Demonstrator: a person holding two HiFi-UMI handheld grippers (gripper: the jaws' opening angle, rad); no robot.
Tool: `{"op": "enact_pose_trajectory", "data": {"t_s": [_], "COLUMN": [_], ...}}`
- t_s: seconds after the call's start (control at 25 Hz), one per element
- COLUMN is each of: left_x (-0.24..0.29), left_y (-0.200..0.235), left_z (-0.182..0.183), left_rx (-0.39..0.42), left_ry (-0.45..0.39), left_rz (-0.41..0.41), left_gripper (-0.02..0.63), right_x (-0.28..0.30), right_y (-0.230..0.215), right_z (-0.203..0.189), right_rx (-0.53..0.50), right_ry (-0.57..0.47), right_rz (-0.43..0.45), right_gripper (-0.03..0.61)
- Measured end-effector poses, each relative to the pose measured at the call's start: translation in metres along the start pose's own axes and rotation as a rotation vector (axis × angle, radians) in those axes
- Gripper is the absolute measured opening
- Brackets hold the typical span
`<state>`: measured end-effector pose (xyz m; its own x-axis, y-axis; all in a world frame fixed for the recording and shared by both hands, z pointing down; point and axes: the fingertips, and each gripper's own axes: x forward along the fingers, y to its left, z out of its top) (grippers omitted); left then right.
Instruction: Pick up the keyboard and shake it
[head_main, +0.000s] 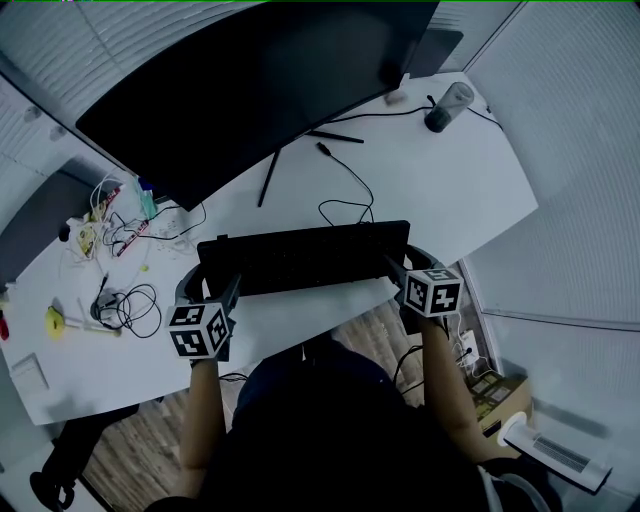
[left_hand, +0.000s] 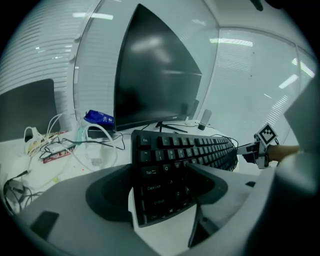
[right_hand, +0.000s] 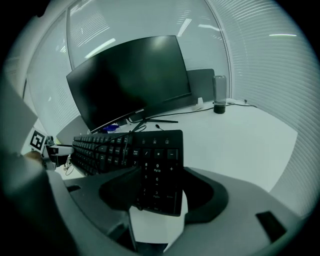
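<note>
matt plastic, smooth desk, wood floor

the keyboard (head_main: 300, 258) is matt black plastic. the left gripper (left_hand: 159, 187) and right gripper (right_hand: 159, 185) look like matt grey plastic with darker pads. the desk (head_main: 450, 190) is smooth and white, with a faint sheen. the monitor (head_main: 250, 90) screen is dark and slightly glossy. the near floor (head_main: 365, 322) shows wood grain.

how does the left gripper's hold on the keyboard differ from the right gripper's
The left gripper clamps the keyboard at its Esc, Tab and Caps Lock end; the right gripper clamps the number-pad end. In the head view the left gripper sits lower in the frame than the right gripper. Shared: both have jaws shut across a short end.
</note>
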<state>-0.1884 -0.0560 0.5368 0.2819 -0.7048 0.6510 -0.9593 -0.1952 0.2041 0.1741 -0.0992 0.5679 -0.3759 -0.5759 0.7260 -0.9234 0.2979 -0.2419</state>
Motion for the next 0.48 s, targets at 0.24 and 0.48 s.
{"op": "enact_pose_trajectory", "data": {"t_s": [0.24, 0.48], "left_x": [0.029, 0.054], "left_y": [0.017, 0.031], "left_z": [-0.030, -0.040], "left_rx": [-0.089, -0.132], "left_ry": [0.084, 0.142], "left_rz": [0.000, -0.001], "left_gripper": [0.348, 0.348], "right_x": [0.034, 0.059], "right_y": [-0.004, -0.007], "right_z": [-0.006, -0.006], "right_rx": [-0.035, -0.039], "right_ry": [0.088, 0.142], "right_rz": [0.000, 0.001], "right_gripper": [0.265, 0.265]}}
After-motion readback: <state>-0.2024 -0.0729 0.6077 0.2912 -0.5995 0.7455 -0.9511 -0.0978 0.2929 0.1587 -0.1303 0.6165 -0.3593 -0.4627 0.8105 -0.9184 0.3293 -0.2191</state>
